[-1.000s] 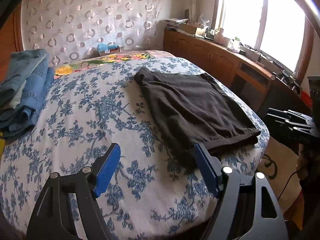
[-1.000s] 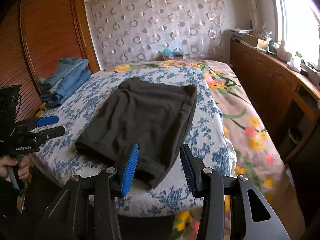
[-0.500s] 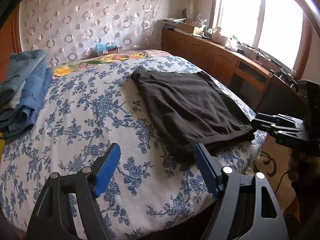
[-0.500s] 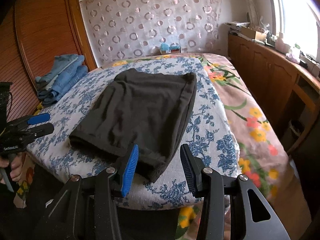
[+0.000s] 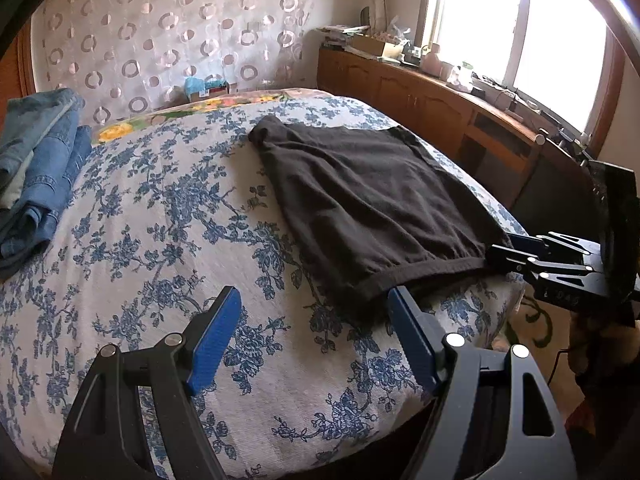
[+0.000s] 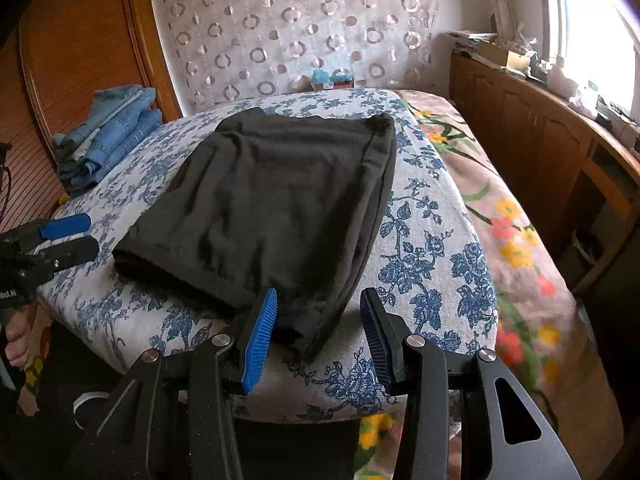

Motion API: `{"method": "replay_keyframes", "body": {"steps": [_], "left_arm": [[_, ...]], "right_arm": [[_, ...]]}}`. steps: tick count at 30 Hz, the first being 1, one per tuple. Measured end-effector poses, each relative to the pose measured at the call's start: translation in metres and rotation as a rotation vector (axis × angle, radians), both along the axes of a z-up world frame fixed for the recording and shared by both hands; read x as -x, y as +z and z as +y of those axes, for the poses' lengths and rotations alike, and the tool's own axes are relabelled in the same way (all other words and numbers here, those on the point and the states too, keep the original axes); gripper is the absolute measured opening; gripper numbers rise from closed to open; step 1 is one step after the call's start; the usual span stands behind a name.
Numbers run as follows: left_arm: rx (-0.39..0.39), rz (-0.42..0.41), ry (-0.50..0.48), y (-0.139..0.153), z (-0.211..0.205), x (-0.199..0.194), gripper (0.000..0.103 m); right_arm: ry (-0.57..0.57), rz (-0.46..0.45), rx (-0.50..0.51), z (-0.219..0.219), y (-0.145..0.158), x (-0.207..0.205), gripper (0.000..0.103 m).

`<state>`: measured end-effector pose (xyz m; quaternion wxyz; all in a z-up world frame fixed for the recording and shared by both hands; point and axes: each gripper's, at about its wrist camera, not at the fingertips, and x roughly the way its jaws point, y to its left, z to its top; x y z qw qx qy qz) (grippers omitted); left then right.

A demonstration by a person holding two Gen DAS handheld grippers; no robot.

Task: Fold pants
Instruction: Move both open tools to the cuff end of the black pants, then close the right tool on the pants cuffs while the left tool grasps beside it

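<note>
Dark folded pants [image 5: 360, 200] lie flat on the flowered bedspread [image 5: 160, 240], their hemmed edge toward me. My left gripper [image 5: 314, 332] is open over the spread, and its right blue pad sits just short of the hem's near corner. In the right wrist view the pants [image 6: 280, 192] fill the middle. My right gripper [image 6: 318, 320] is open, with the pants' near corner lying between its fingers and untouched by the pads. From the left wrist view the right gripper [image 5: 496, 256] reaches the hem's right end. The left gripper [image 6: 76, 236] shows at the far left.
A stack of folded blue jeans [image 5: 36, 168] lies at the bed's left side by the wooden headboard [image 6: 80, 40]. A long wooden cabinet [image 5: 440, 108] with clutter runs under the window on the right. The bed edge [image 6: 320, 400] drops off just below the grippers.
The right gripper has sunk and closed in on the pants' near corner, reaching the hem's right end in the left wrist view. The left gripper has barely moved. Both jaws stand as before.
</note>
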<state>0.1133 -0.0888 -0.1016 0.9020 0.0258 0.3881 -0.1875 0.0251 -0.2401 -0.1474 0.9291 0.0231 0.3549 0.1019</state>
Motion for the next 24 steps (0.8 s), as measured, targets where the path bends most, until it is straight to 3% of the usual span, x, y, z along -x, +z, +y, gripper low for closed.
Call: {"method": "replay_keyframes", "body": {"steps": [6,9,14,24], "left_arm": [[-0.010,0.010,-0.003,-0.008,-0.004,-0.001,0.077],[-0.005,0.014,-0.004,-0.009,-0.005,-0.003,0.077],[0.009,0.028,-0.006,-0.012,-0.009,-0.011,0.077],[0.057,0.028,-0.012,-0.003,-0.016,-0.024,0.077]], "right_arm": [[0.001,-0.008,0.005,0.002,-0.001,-0.001,0.044],[0.014,-0.015,-0.004,0.003,-0.003,-0.001,0.034],[0.031,-0.025,-0.007,0.005,-0.005,0.001,0.027],[0.033,-0.045,0.003,0.007,-0.008,0.004,0.026]]}}
